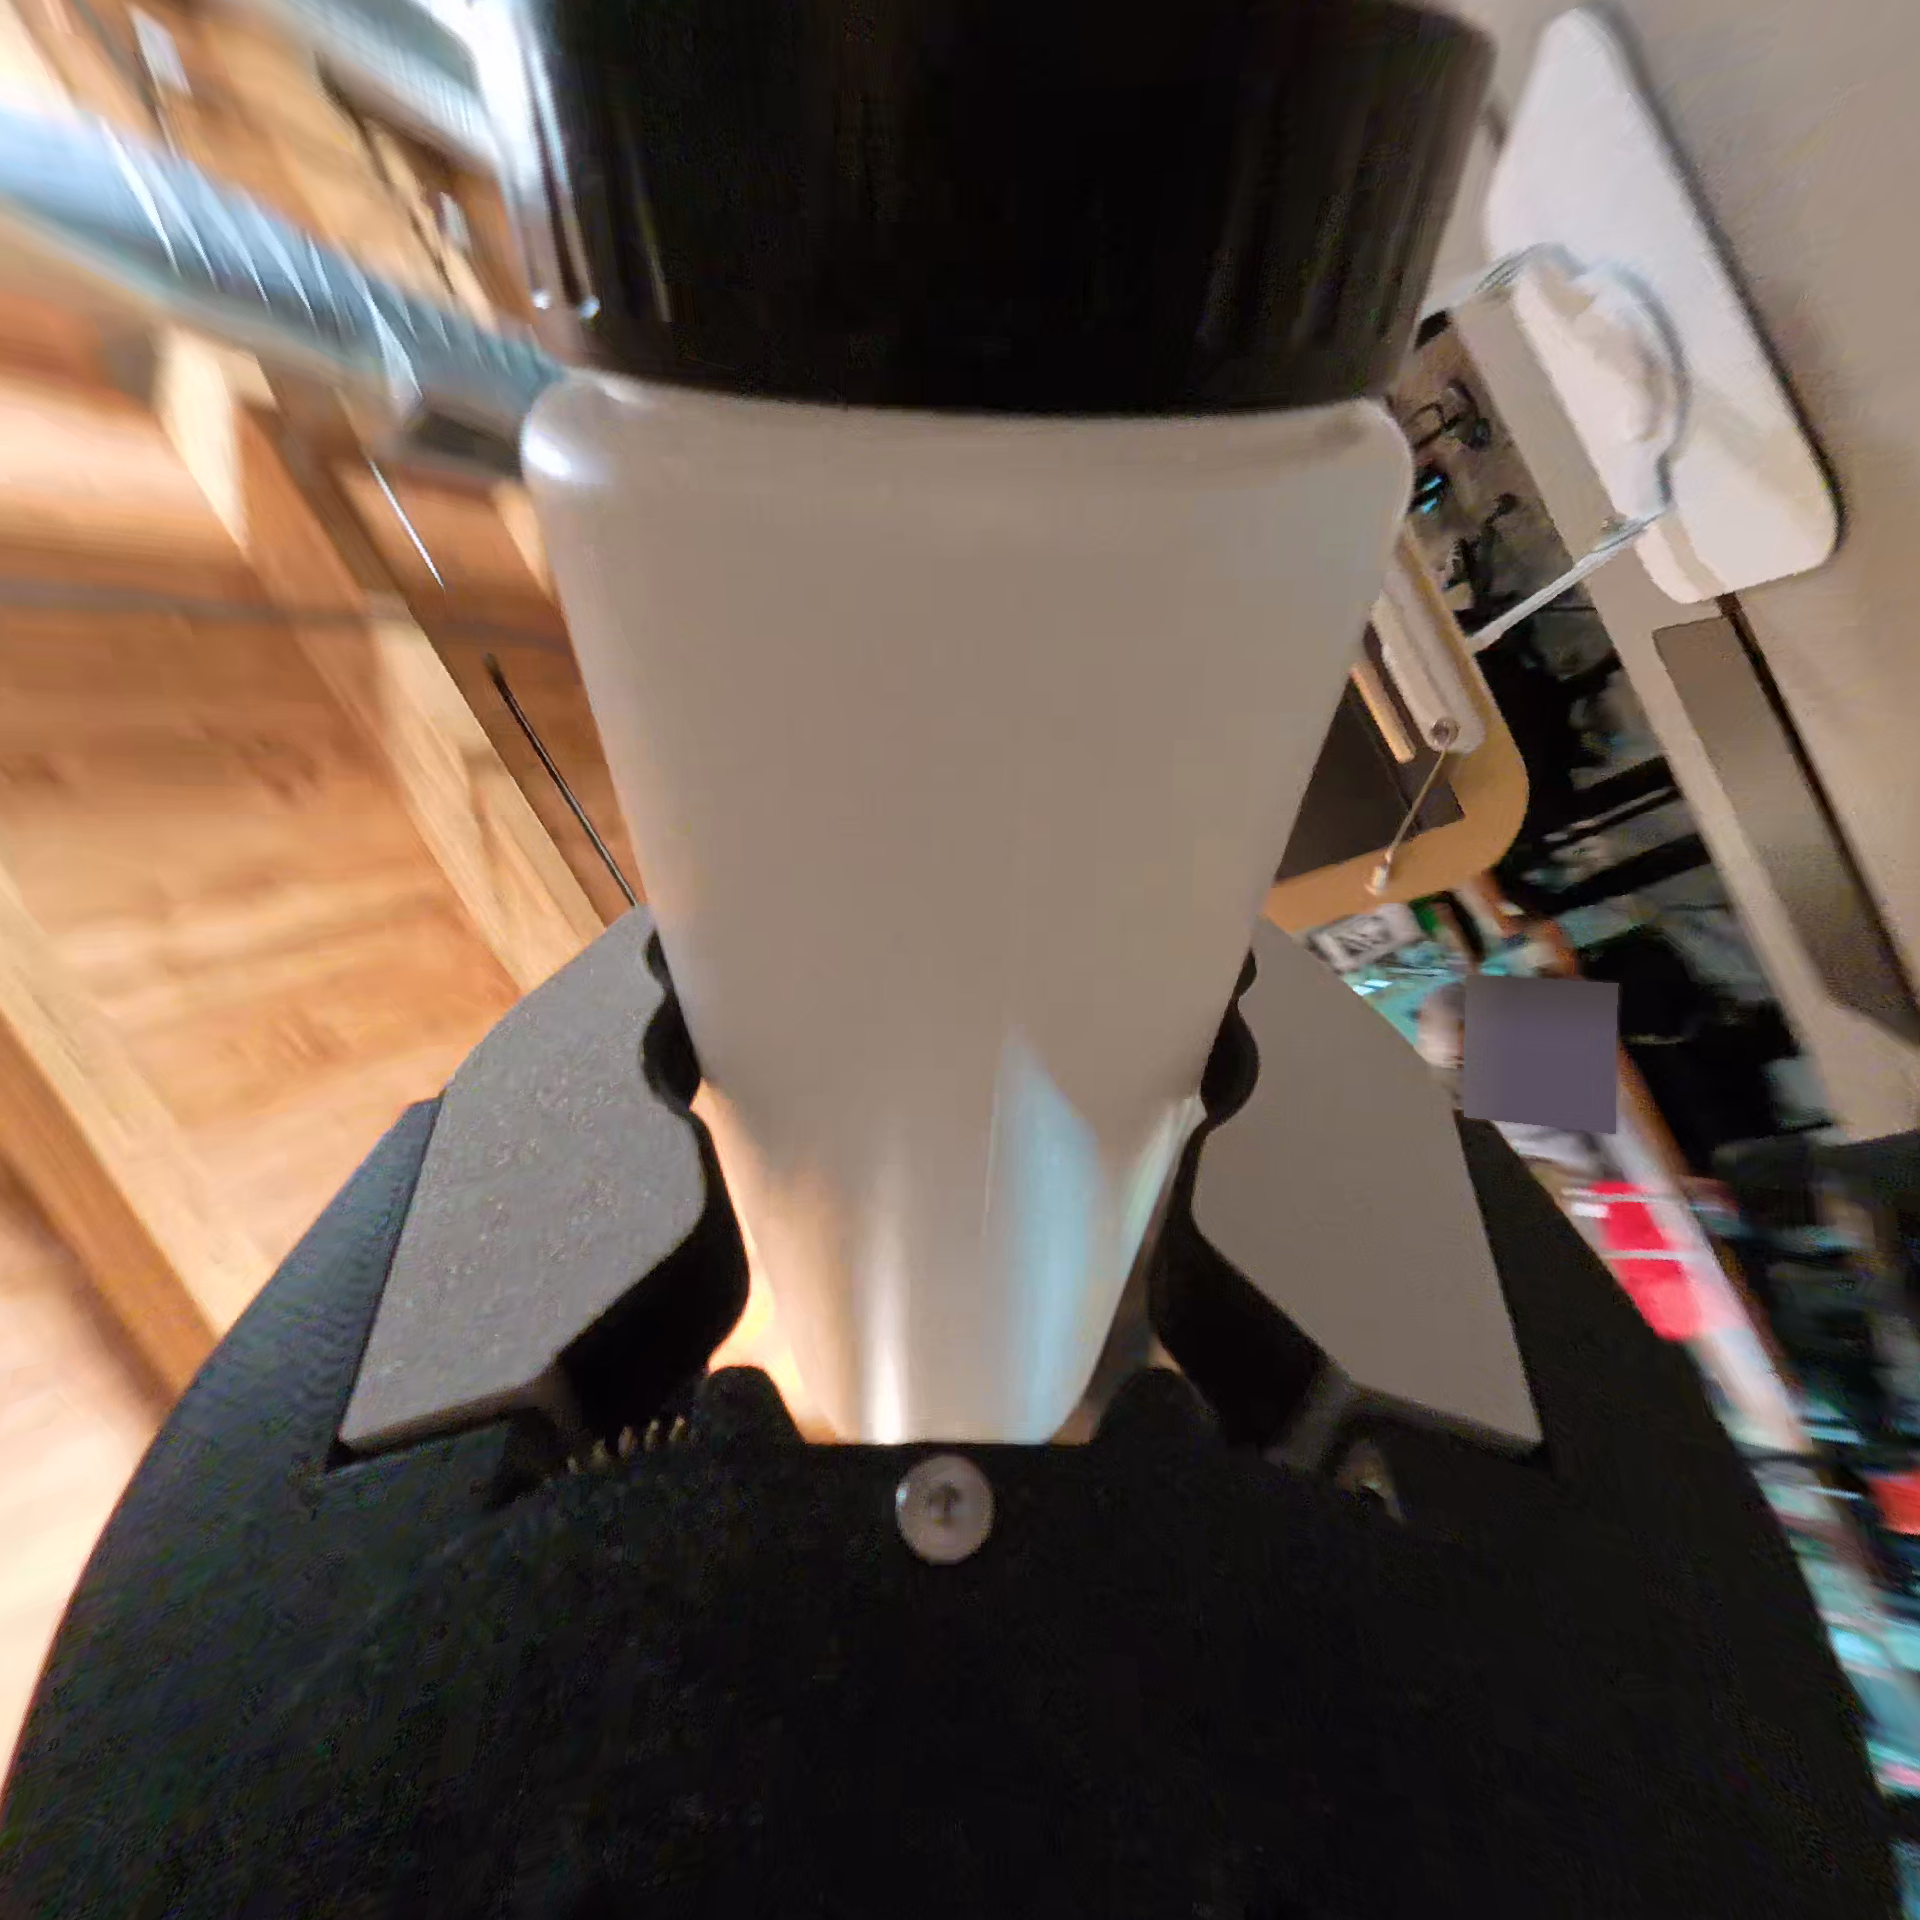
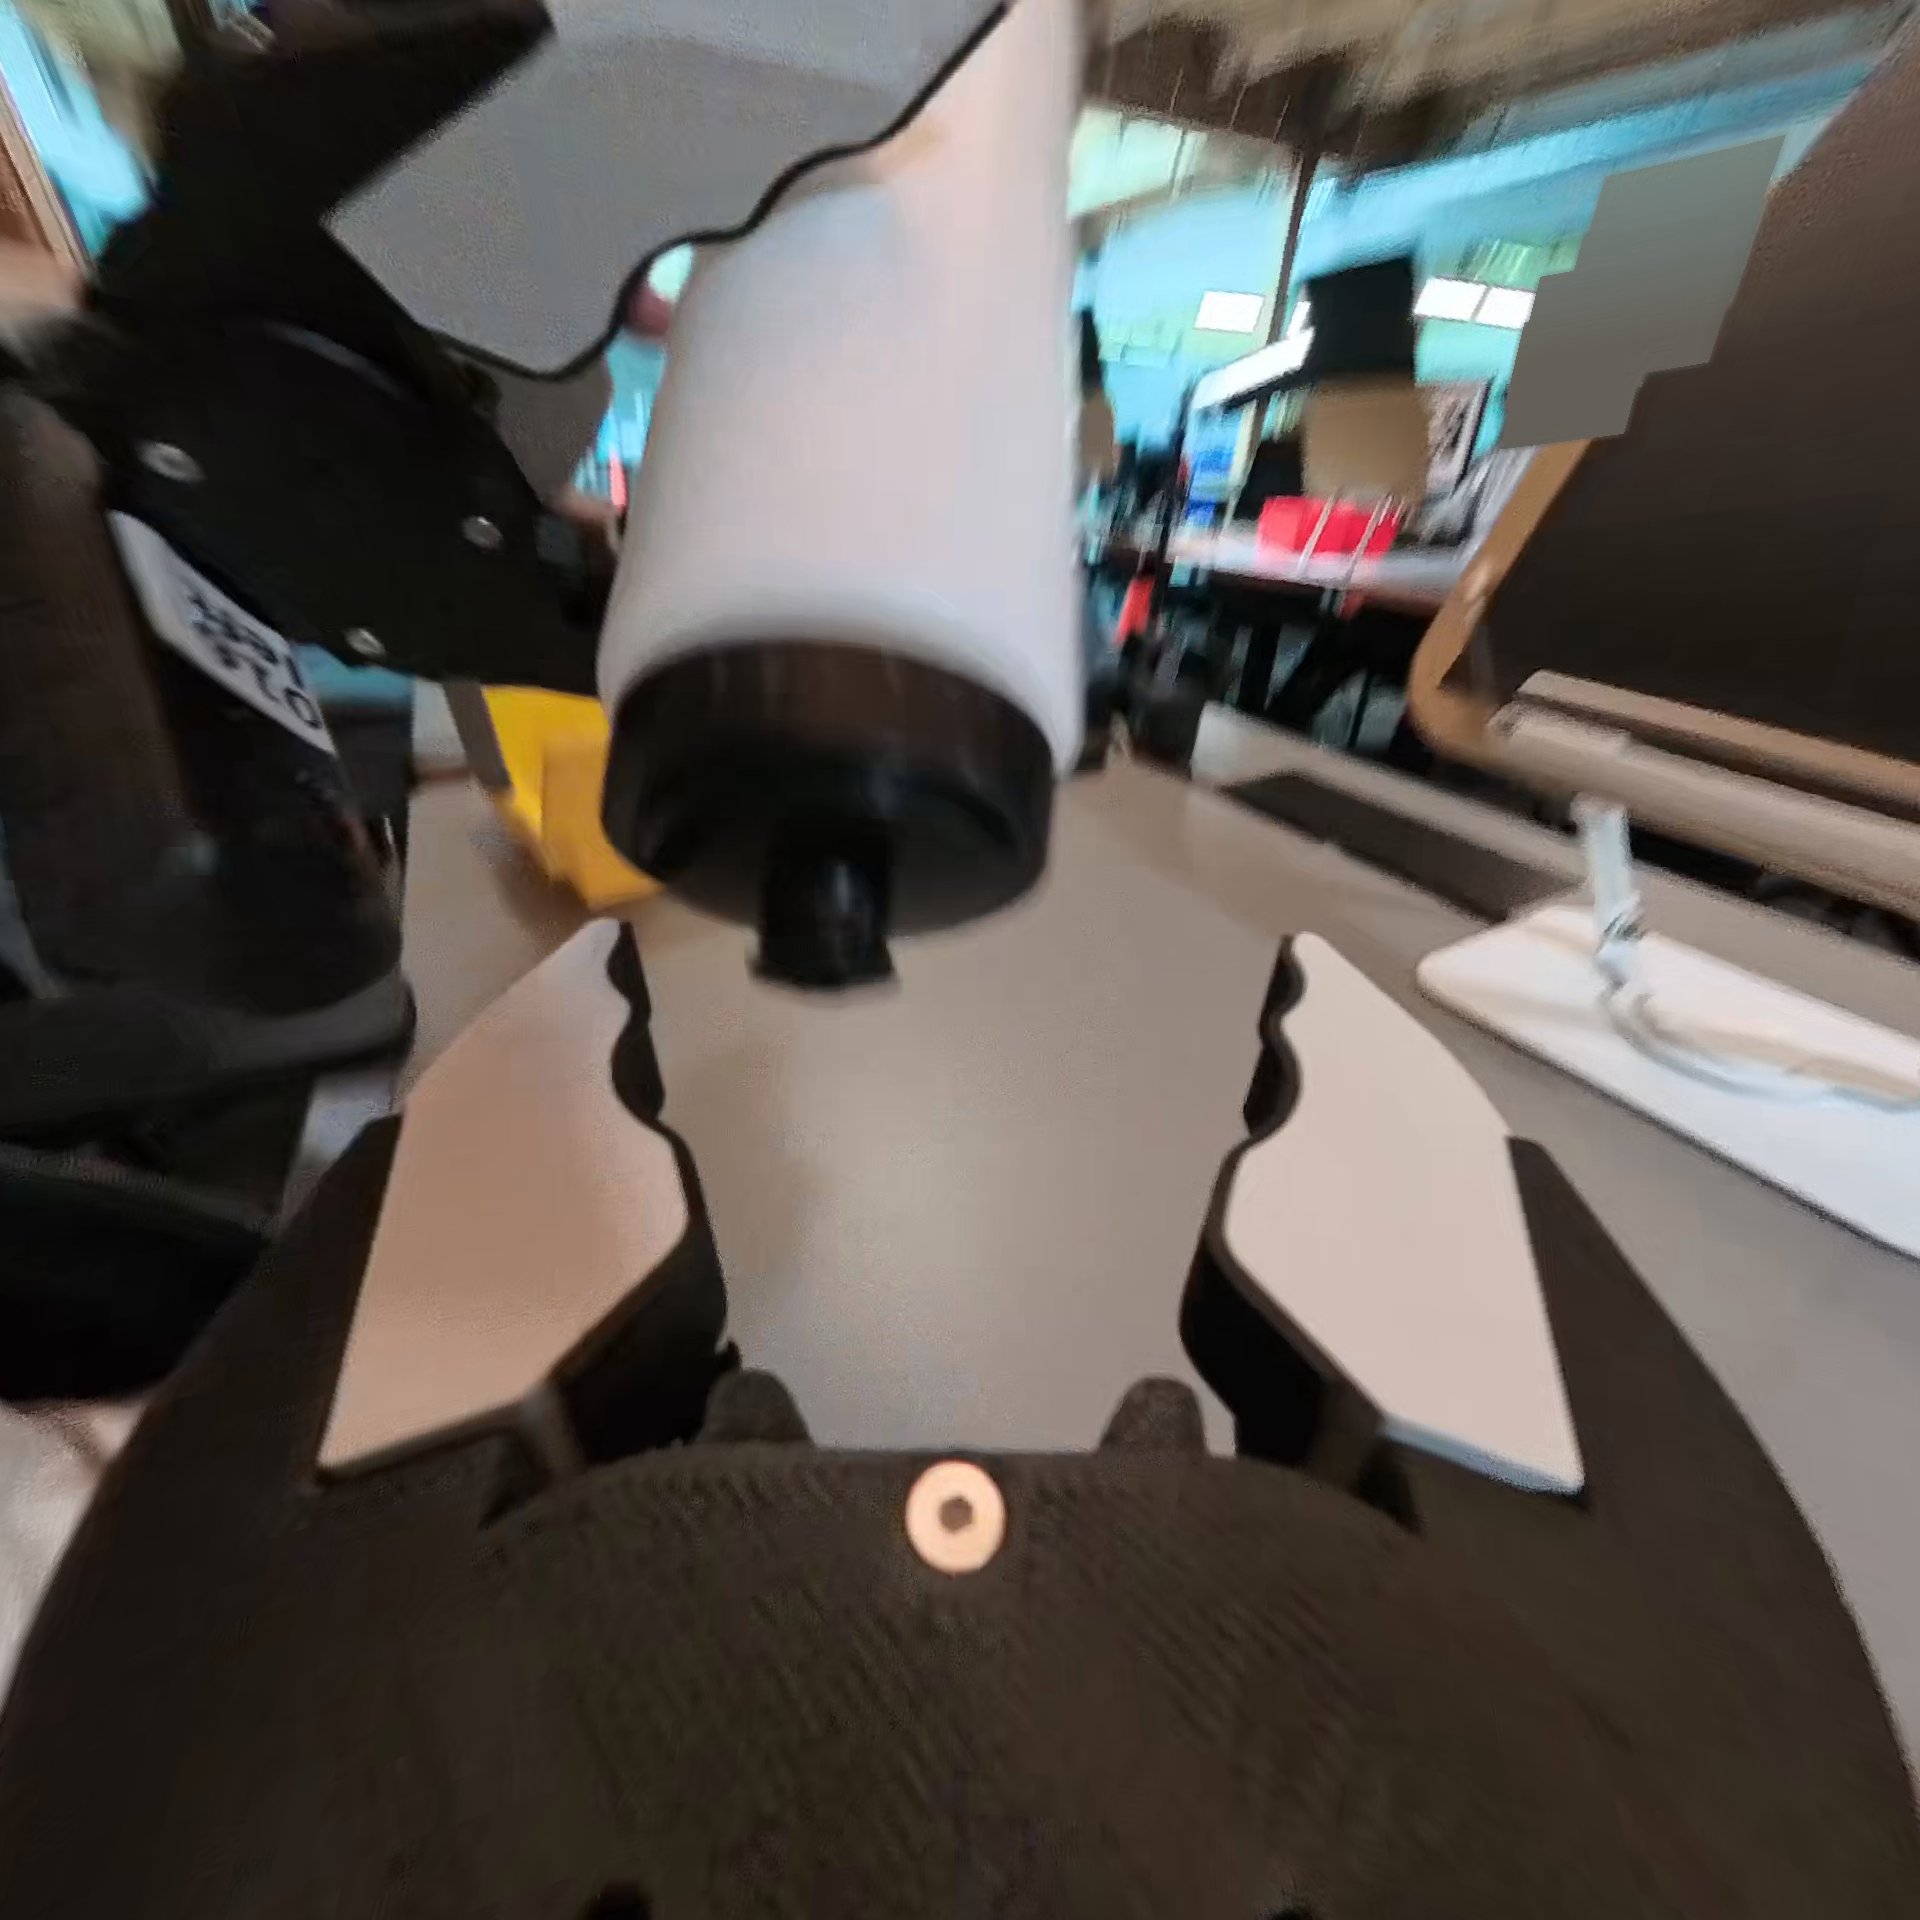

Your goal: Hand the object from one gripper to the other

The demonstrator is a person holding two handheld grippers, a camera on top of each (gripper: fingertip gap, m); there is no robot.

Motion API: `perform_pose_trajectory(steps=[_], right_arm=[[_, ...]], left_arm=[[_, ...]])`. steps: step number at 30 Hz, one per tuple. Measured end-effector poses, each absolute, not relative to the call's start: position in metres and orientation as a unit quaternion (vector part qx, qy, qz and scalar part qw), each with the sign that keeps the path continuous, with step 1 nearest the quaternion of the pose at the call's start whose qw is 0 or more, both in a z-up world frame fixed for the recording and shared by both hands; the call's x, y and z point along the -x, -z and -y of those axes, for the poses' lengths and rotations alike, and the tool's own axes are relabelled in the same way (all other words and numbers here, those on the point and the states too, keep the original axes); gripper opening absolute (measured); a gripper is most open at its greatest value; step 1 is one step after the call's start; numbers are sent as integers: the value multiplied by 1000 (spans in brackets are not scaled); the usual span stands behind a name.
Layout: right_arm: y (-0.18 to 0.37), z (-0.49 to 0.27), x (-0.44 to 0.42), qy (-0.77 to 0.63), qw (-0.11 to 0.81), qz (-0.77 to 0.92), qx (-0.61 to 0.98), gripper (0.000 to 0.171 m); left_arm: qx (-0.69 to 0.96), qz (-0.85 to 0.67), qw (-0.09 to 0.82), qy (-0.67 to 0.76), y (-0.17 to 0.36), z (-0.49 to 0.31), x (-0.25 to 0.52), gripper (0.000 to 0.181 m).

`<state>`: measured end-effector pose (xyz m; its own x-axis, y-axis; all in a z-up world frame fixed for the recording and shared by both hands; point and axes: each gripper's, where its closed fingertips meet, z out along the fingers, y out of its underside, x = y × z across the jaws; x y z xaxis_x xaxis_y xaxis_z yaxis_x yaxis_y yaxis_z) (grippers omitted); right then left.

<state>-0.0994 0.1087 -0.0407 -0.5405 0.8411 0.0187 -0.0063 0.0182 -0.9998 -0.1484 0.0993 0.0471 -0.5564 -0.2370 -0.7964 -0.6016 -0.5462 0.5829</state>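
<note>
The white bottle shows no brand or writing on its plain body, and the only label in sight is a black-and-white sticker on the left gripper's housing, too blurred to read. That left gripper clamps the bottle's body between both fingers, black cap pointing away beyond the fingertips. The right gripper is held level just short of the cap with its jaws spread wide and empty, the bottle slanting down toward the gap.
</note>
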Motion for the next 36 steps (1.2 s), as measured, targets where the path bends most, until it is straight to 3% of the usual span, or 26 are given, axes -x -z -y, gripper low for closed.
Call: perform_pose_trajectory(steps=[3,6,10,13,16,22,26,36], right_arm=[[10,-136,89,-690,356,536,332,112],[13,-144,89,-697,352,524,339,111],[33,-130,95,-687,332,547,343,110],[38,-123,95,-698,310,550,339,109],[36,-120,95,-703,299,554,332,106],[17,-121,90,-708,292,560,316,91],[-1,-104,86,-703,273,585,299,93],[-13,-69,71,-689,255,631,248,78]], left_arm=[[543,-330,200,-746,-83,-78,180,95],[629,-218,314,-676,-89,-57,200,94],[718,-73,557,-412,-54,-53,190,95],[726,1,652,-216,-22,-63,172,95],[743,26,666,-64,15,-81,151,94],[755,27,648,99,65,-99,113,94],[765,-17,632,121,75,-105,85,94],[774,-89,614,129,82,-109,41,94]])
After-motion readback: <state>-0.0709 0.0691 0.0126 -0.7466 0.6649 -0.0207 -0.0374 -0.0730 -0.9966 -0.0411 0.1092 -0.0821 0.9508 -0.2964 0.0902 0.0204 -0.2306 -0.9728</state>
